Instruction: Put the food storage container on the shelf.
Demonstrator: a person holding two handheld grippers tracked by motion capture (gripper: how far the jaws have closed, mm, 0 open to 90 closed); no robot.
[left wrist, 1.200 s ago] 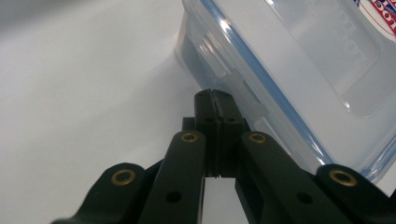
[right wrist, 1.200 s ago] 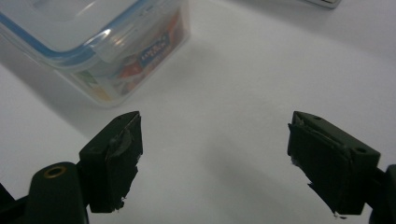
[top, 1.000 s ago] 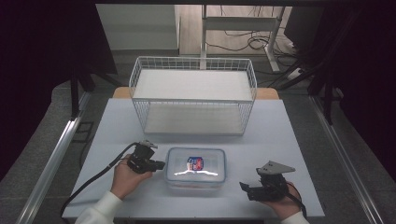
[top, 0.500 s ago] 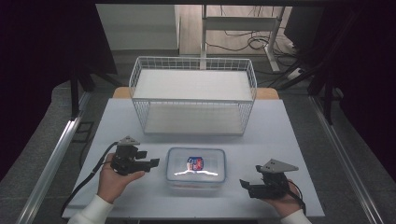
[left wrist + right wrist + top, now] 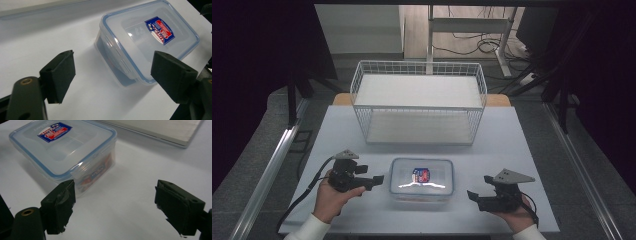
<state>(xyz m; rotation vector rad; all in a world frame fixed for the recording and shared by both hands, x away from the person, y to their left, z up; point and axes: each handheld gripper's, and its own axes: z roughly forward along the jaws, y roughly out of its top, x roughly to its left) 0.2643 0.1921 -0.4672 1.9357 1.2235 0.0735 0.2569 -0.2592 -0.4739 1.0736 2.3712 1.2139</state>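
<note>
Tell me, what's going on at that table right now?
Left gripper open, jaws just widened, nothing between. Right gripper open, empty. Plastic box lidded, between them, untouched. Wire basket behind, clear.

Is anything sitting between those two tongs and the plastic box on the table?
Nothing visible. The left tongs, jaws open after just opening, sit just left of the lidded plastic box, with bare white table between. The right tongs, also open, sit to its right across bare tabletop.
</note>
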